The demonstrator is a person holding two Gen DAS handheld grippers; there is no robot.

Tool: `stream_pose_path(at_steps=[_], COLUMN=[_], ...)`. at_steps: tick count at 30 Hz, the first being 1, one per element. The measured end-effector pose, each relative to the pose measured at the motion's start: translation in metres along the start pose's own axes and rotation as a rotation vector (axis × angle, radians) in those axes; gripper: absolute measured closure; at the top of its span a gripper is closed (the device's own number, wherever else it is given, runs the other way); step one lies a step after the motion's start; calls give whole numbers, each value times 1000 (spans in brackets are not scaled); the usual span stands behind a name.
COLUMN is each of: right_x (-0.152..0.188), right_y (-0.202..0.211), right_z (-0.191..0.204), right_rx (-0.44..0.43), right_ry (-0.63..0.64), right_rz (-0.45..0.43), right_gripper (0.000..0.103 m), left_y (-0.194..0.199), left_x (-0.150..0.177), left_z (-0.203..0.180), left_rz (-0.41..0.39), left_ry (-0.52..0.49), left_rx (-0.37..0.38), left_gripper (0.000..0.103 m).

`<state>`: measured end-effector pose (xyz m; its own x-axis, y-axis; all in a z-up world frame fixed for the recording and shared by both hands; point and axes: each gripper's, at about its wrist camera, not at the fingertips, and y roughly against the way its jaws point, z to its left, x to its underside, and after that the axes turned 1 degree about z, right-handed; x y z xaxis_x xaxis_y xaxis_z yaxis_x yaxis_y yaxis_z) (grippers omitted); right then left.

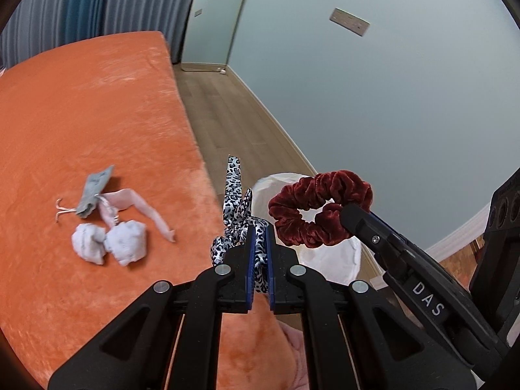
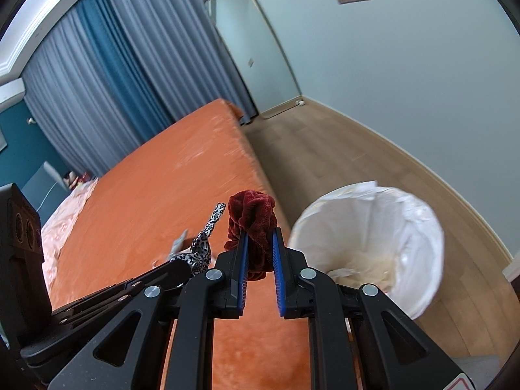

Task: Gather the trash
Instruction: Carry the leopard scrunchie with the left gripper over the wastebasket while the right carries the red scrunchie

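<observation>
On the left, some trash lay on the orange bed [image 1: 97, 113]: two white paper balls [image 1: 109, 242], a gray tag [image 1: 95, 191] and a pale pink strip [image 1: 136, 206]. It was probably left there because both tools were full. Next, the left tool [image 1: 260, 227] was clamped tight on a spotted ribbon [image 1: 234, 191], whose loose end stuck up above the tips. Beside it, the right tool [image 2: 260, 237] pinched a dark red scrunchie [image 2: 252, 217], which hung out in a ring. Both were held up high near the bed's edge, probably to carry them over. Farthest right, the white lined bin [image 2: 419, 221] sat on the wood floor [image 2: 325, 149], its mouth open to catch them.
</observation>
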<state>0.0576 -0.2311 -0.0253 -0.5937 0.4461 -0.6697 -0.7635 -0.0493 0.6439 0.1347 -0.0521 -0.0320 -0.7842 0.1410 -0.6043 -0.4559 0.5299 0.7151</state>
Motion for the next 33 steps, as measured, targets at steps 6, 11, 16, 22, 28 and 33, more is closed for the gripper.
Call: stream_pose_path(at_steps=[6,11,16,22,28,33], right_x=[-4,-3,-3,-1,-1,-3], right_y=[20,26,29,30,28,29], right_z=[-29,-49,-61,-73,-81,-82], right_rx=[30,53,66,75,79,83], right_ry=[-26,-53,-69,-92,-108,-113], right_rz=[-30,-37,-43,-46,-40,-39], right_gripper=[90,90,90,90,89,89], left_y=[-13,-22,-31,-42,-47,-52], left_x=[-5,-6,-7,-5,-5,-4], left_z=[-37,-62,-76,-90,-95,-99], left_rz=[10,17,26,44,52,57], left_ry=[-53,-91,-118,-140,-151,-159], left_rx=[23,38,47,51,58,58], left_gripper=[97,97,97,97,97,97])
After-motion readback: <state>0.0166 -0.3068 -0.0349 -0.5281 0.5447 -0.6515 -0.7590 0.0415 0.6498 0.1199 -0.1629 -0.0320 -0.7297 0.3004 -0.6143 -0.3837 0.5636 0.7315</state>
